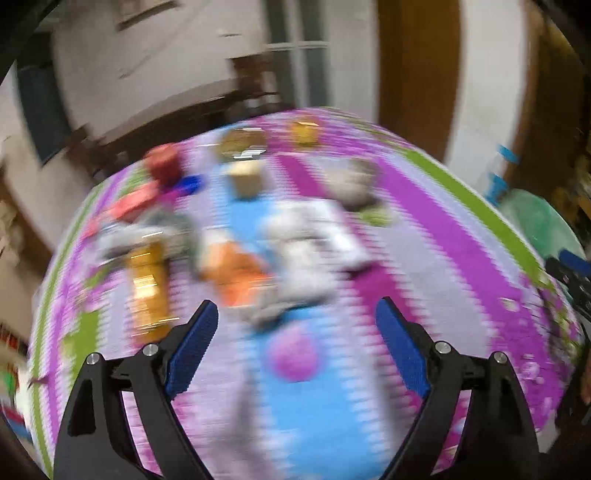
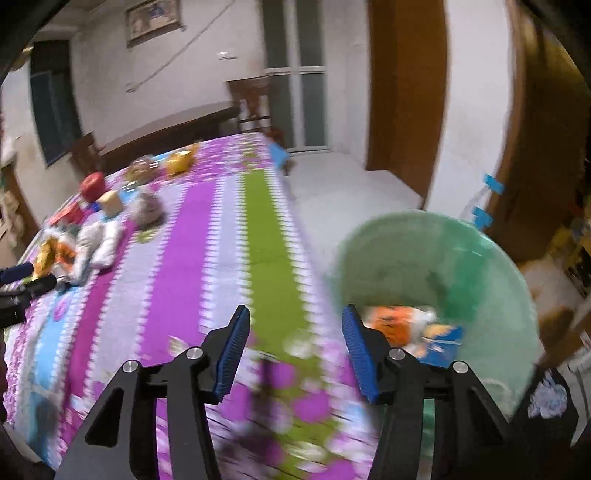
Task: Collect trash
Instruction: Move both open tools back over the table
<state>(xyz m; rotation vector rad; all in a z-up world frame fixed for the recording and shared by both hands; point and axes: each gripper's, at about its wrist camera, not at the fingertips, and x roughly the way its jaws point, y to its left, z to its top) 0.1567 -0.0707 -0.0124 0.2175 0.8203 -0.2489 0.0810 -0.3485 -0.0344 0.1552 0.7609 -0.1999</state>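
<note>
Both views are blurred, so the small things are hard to name with certainty. The left gripper (image 1: 297,317) hangs above the desk (image 1: 424,229), which carries a striped cloth in purple, green and blue, and its jaws are wide apart with nothing between them. In front of it lies the trash: one golden wrapper (image 1: 147,288), one orange packet (image 1: 232,275), and one heap of white crumpled paper (image 1: 310,247) just beside the packet. Farther back I count one red can (image 1: 164,162), one small blue thing (image 1: 188,184), one beige cup (image 1: 245,179), one grey lump (image 1: 354,181), one glass jar (image 1: 242,142) and one yellow box (image 1: 304,129); what they are exactly I cannot tell. The right gripper (image 2: 295,339) is near the edge of the desk, its jaws also spread and empty. Just beside its right jaw stands one green bin (image 2: 480,258) on the floor, next to the desk, and inside it lie one orange packet (image 2: 399,319) and one blue packet (image 2: 443,339). Behind the desk there are one wooden chair (image 2: 251,99), one door (image 2: 406,85) and one framed picture (image 2: 153,20) on the wall. Nothing stands between the left gripper and the trash heap.
</note>
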